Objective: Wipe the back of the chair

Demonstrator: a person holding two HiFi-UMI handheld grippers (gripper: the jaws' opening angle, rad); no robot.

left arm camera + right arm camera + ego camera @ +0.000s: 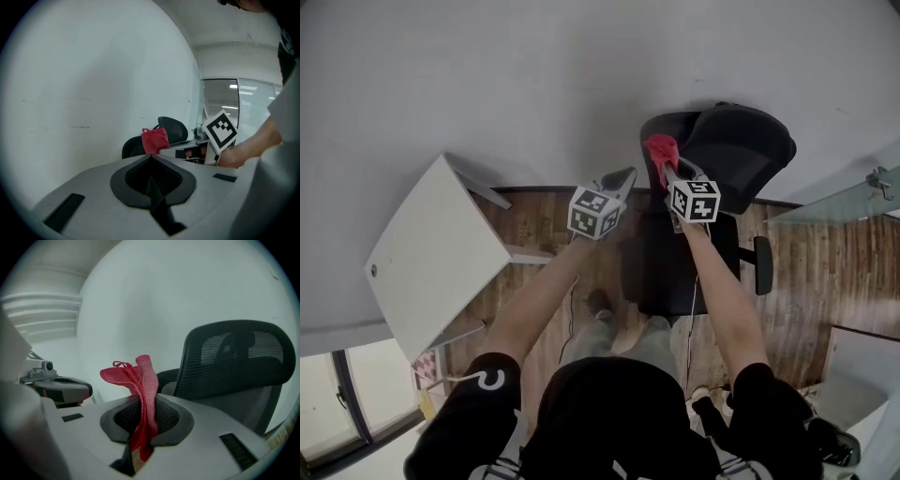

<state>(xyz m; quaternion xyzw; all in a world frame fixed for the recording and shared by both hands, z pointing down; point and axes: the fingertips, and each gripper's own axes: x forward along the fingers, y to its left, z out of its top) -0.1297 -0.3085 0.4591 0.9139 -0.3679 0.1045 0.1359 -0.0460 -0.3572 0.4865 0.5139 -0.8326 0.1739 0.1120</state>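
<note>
Head view: the office chair point(739, 150) stands against the wall point(534, 66), mesh backrest up top, seat below, armrest point(762, 265) on the right side. The right gripper point(668, 172) is up at the backrest's left edge with a red cloth point(660, 150) bunched at its tip. Can't tell from here whether the cloth touches the chair. The left gripper point(622, 181) is just beside it, over the wood floor point(534, 225) and off the chair. A white table point(431, 248) sits well to the left.

Left gripper view: jaws pressed together with nothing between them, aimed at bare wall. The red cloth point(154, 140) and the dark backrest point(173, 127) show beyond, along with the right gripper's marker cube point(221, 131).

Right gripper view: jaws clamped on the red cloth point(141, 380). It is pinched across its folded middle, with loose folds sticking up above the pads and a tail hanging below. The mesh backrest point(239, 357) is near, to the right, and looks apart from the cloth.

Handling guess:
- The cloth is light, soft and limp, so it only wipes where it is pressed; the free flap above the pads should be what meets the chair.
- The mesh probably gives a little under pressure.
- An office chair likely swivels or rolls if pushed hard, so light strokes are best. The empty left gripper could steady the frame edge.
</note>
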